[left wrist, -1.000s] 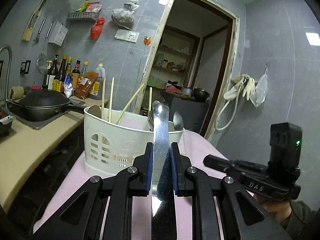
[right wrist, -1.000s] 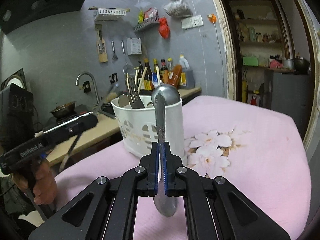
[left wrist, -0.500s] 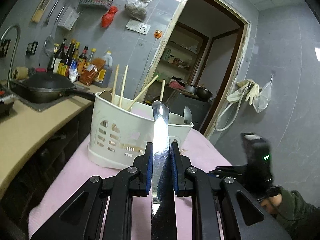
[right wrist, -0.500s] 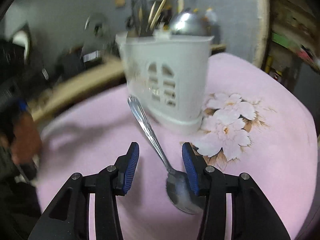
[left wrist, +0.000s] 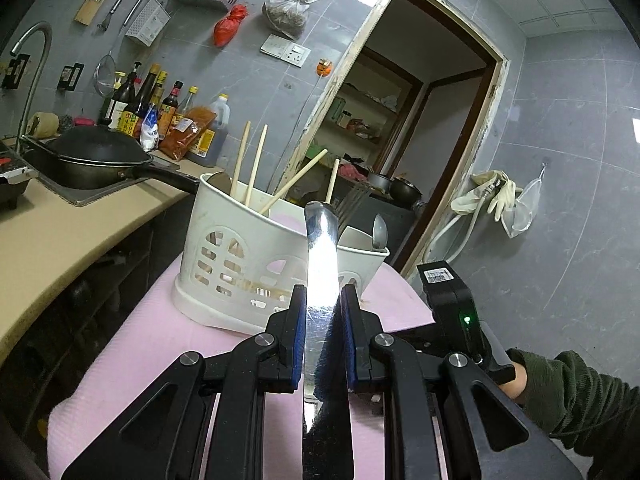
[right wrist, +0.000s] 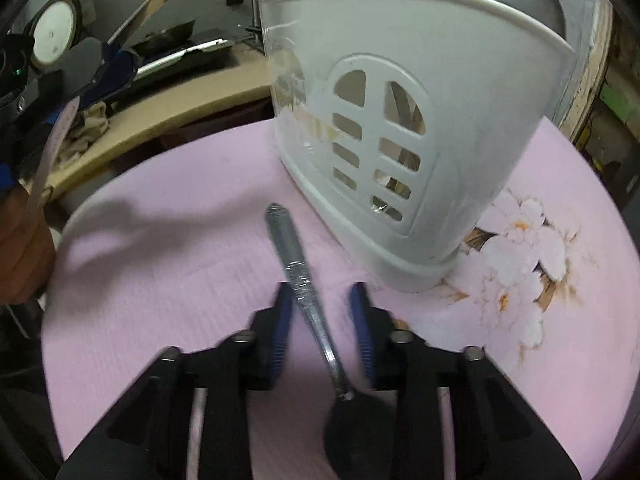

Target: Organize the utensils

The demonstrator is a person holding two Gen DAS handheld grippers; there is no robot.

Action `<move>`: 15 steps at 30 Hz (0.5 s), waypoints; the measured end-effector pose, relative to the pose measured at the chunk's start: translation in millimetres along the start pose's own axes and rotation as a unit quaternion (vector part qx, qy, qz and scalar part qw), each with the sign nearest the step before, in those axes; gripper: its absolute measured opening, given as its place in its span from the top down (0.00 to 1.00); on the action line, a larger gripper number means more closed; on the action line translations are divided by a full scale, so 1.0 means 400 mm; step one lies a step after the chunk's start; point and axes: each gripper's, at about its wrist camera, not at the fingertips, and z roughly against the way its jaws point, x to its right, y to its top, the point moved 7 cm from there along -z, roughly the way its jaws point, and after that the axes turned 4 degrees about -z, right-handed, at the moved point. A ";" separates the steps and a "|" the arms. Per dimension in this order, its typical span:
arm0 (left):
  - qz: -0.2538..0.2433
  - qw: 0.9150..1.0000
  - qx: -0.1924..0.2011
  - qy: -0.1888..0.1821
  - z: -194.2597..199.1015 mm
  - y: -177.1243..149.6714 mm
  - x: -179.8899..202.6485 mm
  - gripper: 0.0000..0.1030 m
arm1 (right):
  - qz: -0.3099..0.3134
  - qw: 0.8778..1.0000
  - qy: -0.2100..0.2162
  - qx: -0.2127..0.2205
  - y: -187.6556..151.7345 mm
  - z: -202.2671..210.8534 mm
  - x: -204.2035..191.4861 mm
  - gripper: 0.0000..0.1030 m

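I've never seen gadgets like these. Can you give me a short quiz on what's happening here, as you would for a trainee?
1. True or false: the left gripper is clamped on a knife.
2. Where is the spoon?
A. standing in the holder
B. lying on the pink cloth, between the fingers of the right gripper
C. on the counter
3. What wooden utensils stand in the white holder?

Key
1. True.
2. B. The jaws have just been closing around it, but the pads do not press on it yet.
3. Chopsticks.
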 end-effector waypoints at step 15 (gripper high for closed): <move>-0.012 0.999 0.034 -0.001 0.001 0.053 0.005 0.87 | -0.065 0.971 -0.048 0.224 -0.042 0.246 -0.015 0.93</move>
